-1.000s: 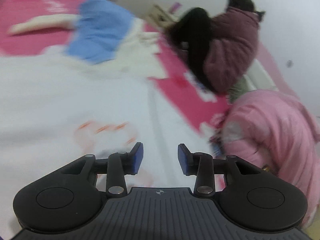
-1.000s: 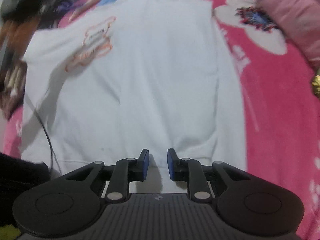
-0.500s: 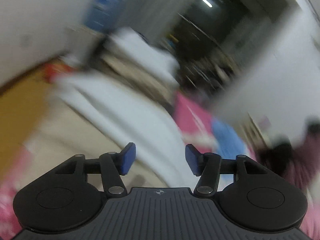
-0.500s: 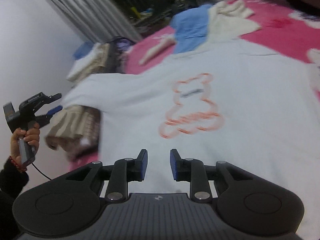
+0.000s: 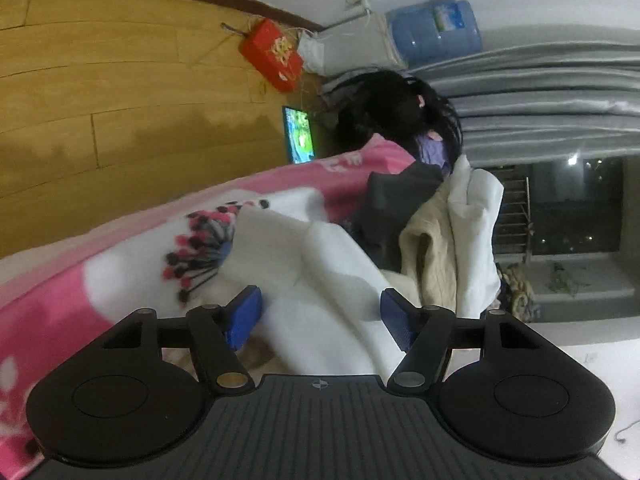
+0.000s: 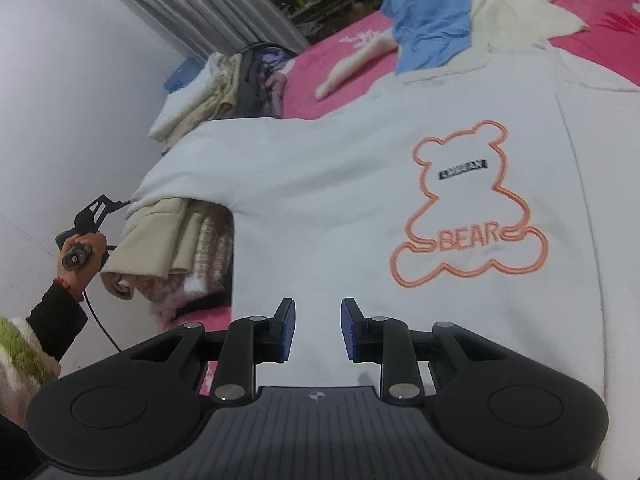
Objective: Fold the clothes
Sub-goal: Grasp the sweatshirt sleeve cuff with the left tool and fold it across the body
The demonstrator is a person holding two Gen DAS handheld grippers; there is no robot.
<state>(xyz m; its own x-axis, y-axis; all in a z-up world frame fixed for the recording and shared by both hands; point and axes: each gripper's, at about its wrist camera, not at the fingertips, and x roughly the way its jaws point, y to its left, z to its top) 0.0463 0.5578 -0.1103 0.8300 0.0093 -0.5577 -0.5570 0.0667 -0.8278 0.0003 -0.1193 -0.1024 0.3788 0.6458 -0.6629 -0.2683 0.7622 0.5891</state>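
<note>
I am in a home bedroom. Under me lies a bed with a pink flowered blanket (image 6: 592, 20), and clothes are heaped on it: a white bear sweatshirt (image 6: 360, 184) near me, a blue garment (image 6: 432, 32) farther off. In the left wrist view I see a wooden floor (image 5: 120, 100), grey curtains (image 5: 552, 96) beside a dark window (image 5: 576, 208), a blue water jug (image 5: 436, 28) and a red gift box (image 5: 276, 54) by the wall.
</note>
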